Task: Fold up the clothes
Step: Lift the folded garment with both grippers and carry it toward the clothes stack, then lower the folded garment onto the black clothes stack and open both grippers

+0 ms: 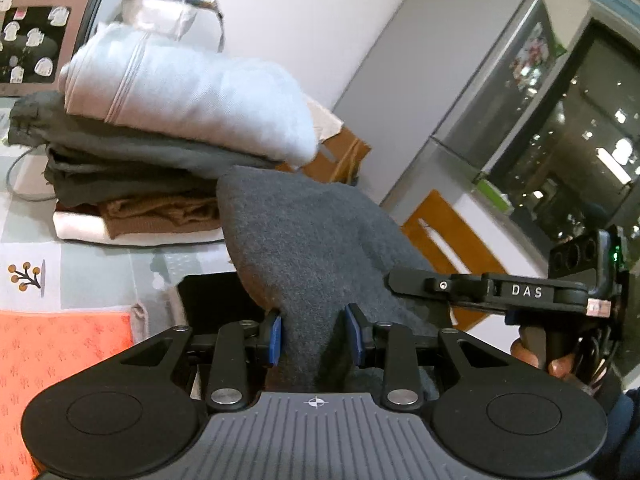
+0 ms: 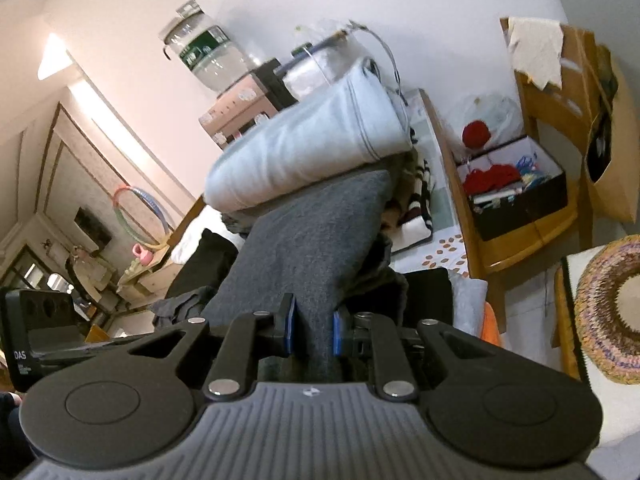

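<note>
A folded dark grey knit garment (image 1: 308,248) hangs lifted above the table, held from both sides. My left gripper (image 1: 314,336) is shut on its near edge, blue pads pressing the cloth. My right gripper (image 2: 314,330) is shut on the same grey garment (image 2: 316,236); in the left wrist view that right gripper's body sits at the right, held by a hand (image 1: 536,356). Just beyond the garment stands a stack of folded clothes (image 1: 132,184) with a pale grey-white folded piece (image 1: 192,92) on top, also visible as the pale roll (image 2: 308,156).
An orange sheet (image 1: 56,360) and a black flat object (image 1: 212,304) lie on the patterned tablecloth (image 1: 92,272). A grey fridge (image 1: 460,80) and cardboard box (image 1: 340,156) stand behind. In the right wrist view a wooden chair (image 2: 532,208) holds a box of yarn (image 2: 516,188); a water jug (image 2: 204,52) stands behind.
</note>
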A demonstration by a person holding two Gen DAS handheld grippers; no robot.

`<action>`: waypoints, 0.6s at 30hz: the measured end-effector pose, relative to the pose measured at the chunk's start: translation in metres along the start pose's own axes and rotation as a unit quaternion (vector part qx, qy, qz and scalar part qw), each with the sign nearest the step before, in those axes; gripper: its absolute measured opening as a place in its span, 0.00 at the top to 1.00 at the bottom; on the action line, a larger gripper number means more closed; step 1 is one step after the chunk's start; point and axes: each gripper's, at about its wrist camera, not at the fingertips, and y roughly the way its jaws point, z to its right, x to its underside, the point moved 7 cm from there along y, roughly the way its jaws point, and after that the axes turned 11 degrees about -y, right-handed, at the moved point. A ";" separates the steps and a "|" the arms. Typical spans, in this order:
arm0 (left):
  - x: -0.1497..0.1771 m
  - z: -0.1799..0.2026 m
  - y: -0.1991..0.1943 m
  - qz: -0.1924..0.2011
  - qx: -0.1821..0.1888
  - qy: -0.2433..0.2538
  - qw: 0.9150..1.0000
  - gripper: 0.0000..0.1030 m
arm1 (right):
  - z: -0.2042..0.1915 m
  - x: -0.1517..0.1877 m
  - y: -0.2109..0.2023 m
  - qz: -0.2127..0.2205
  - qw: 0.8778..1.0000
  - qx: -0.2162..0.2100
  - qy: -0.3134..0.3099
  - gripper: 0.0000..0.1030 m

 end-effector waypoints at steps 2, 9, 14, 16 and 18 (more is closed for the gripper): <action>0.000 -0.014 0.013 -0.007 -0.009 -0.009 1.000 0.66 | 0.010 0.005 0.019 -0.009 1.000 0.001 0.007 0.80; 0.008 -0.052 0.042 -0.019 -0.044 -0.030 0.998 0.47 | 0.045 0.040 0.064 -0.027 0.999 0.017 0.040 0.62; 0.006 -0.048 0.025 0.000 -0.056 -0.003 0.998 0.44 | 0.036 0.041 0.052 -0.024 0.998 0.053 0.006 0.50; 0.003 -0.041 0.012 0.017 -0.057 0.015 0.998 0.44 | 0.028 0.036 0.042 -0.022 0.996 0.084 -0.027 0.50; 0.001 -0.033 0.002 0.025 -0.051 0.035 0.998 0.45 | 0.016 0.031 0.032 -0.019 0.991 0.113 -0.063 0.49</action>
